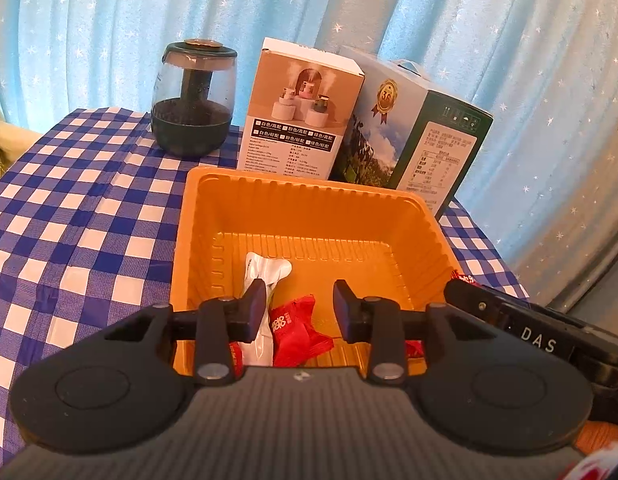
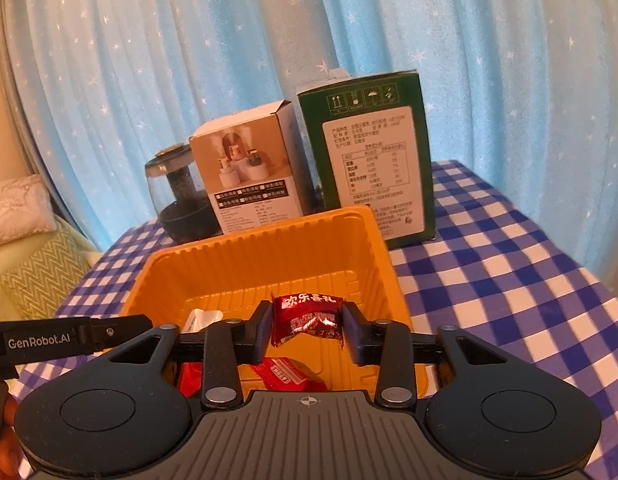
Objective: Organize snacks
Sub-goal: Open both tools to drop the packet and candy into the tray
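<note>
An orange plastic tray (image 1: 293, 184) stands on the blue checked cloth. A white snack packet (image 1: 265, 268) and a red packet (image 1: 297, 328) lie on its floor. My left gripper (image 1: 300, 304) hangs over the tray's near side, open. Its left finger is in front of the white packet, and nothing is pressed between the pads. In the right wrist view my right gripper (image 2: 307, 326) holds a dark red candy packet (image 2: 309, 316) above the tray (image 2: 261, 236). The packet's ends touch both pads. Below it lie a red packet (image 2: 285, 374) and the white packet (image 2: 203, 318).
Behind the tray stand a dark glass jar-shaped humidifier (image 1: 193, 96), a white product box (image 1: 301, 112) and a green and blue carton (image 1: 413, 132). A blue starred curtain hangs behind the table. The checked cloth (image 2: 509, 280) extends to the right of the tray. Cushions (image 2: 41, 268) lie at far left.
</note>
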Available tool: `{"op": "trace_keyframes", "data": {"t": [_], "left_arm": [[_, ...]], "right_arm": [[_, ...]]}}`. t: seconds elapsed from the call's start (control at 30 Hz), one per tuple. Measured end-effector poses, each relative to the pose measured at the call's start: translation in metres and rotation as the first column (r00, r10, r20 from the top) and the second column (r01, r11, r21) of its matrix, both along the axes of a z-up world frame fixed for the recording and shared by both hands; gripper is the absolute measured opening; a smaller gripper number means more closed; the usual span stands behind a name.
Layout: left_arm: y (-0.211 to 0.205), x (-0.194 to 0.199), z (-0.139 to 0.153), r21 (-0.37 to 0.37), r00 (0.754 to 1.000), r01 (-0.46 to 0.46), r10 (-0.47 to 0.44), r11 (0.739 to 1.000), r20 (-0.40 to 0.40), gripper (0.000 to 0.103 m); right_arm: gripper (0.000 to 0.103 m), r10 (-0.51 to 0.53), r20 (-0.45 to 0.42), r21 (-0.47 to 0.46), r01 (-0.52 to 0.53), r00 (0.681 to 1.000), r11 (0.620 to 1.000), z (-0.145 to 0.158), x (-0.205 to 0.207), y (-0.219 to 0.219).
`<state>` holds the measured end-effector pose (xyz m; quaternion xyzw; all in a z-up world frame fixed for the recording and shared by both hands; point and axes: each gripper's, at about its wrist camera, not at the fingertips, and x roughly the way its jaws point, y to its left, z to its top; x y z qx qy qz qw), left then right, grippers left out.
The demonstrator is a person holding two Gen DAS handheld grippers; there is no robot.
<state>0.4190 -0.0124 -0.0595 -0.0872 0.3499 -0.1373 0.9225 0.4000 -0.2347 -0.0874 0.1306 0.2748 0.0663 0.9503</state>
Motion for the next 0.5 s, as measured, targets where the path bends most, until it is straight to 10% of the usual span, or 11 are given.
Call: {"op": "trace_keyframes", "data": {"t": [0.07, 0.5], "left_arm": [[0.001, 0.0, -0.001, 0.003, 1.0, 0.002, -0.002, 1.0, -0.002, 0.034], [0.001, -0.01, 0.001, 0.043, 1.0, 0.013, -0.014, 0.999, 0.015, 0.035]], "right_arm": [[0.076, -0.014, 0.01, 0.036, 0.013, 1.0, 0.999, -0.002, -0.002, -0.005], [0.076, -0.07, 0.036, 0.042, 0.069, 0.997, 0.997, 0.004, -0.011, -0.018]]}}
